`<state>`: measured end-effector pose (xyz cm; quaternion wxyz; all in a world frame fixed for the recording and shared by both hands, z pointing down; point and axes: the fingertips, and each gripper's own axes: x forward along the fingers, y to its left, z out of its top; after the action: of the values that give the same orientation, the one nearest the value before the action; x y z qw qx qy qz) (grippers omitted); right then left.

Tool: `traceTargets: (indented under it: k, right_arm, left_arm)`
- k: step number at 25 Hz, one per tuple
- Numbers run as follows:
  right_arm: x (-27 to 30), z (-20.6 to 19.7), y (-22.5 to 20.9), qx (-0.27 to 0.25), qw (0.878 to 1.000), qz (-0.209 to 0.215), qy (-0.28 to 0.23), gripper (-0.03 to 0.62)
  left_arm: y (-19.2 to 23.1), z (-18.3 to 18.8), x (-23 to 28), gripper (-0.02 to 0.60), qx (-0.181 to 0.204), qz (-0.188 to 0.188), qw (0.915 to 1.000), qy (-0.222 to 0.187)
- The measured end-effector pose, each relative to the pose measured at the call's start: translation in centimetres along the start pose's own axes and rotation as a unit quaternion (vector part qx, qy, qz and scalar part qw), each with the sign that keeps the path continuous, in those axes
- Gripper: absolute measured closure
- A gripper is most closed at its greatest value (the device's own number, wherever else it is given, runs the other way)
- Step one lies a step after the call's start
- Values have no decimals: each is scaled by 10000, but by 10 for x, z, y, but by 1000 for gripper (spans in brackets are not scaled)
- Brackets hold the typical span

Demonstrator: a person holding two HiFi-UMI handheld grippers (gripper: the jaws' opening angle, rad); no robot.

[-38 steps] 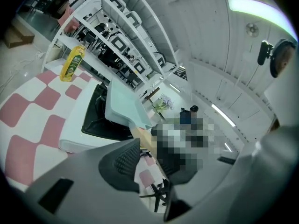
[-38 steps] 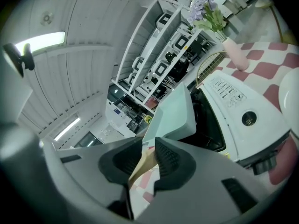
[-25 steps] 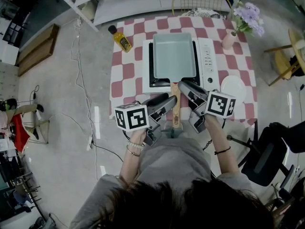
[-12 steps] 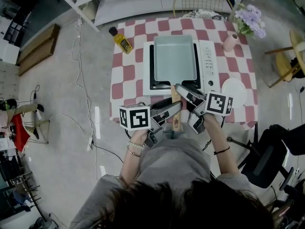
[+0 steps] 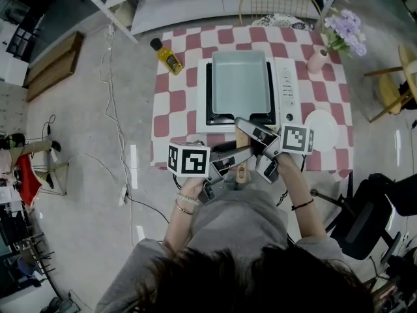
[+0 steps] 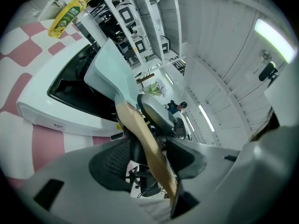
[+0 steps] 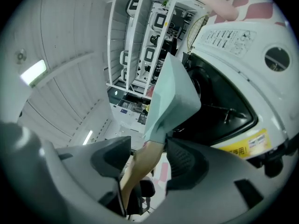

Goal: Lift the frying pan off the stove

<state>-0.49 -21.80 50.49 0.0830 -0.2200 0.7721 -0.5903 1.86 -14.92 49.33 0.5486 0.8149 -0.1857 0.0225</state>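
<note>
Since the pale blue rectangular frying pan looks seated flat on the white stove, which sits on the red-and-white checked counter, I judge the lift itself not yet begun. The reach to the pan reads as done; what is left is firming the grip and raising it clear.

Both claws meet at the pan's light wooden handle, which juts off the stove's near edge toward me. The left claw comes in from the lower left, nearer the handle's free end. Its 2 pads are drawn narrow, with the wood apparently pressed between them. The right claw angles in from the lower right, nearer the pan body. It straddles the handle with what looks like a thin gap on each side, so I read it as not clamped. My forearms reach forward and converge in a V, marker cubes turned outward.
</note>
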Motion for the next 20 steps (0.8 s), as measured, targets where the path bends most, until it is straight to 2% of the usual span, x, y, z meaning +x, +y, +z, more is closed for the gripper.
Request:
traceTargets:
  k: [3, 6, 13, 16, 20]
  right_arm:
    - [5, -1, 2, 107, 9998, 165, 98, 353]
    - [11, 0, 11, 96, 9985, 513, 158, 353]
    - [18, -1, 9, 412, 9964, 678, 286, 355]
    - [20, -2, 9, 367, 9963, 693, 351, 382]
    - [21, -2, 12, 353, 9951, 838, 379, 388]
  left_arm:
    - [0, -2, 1, 333, 28, -1, 9999, 122]
    - [0, -3, 2, 339, 30, -64, 9998, 195]
    - [-1, -3, 4, 355, 10, -208, 9993, 321]
    - [-5, -3, 5, 375, -13, -334, 9988, 360]
    - [-7, -3, 6, 391, 10, -414, 9983, 403]
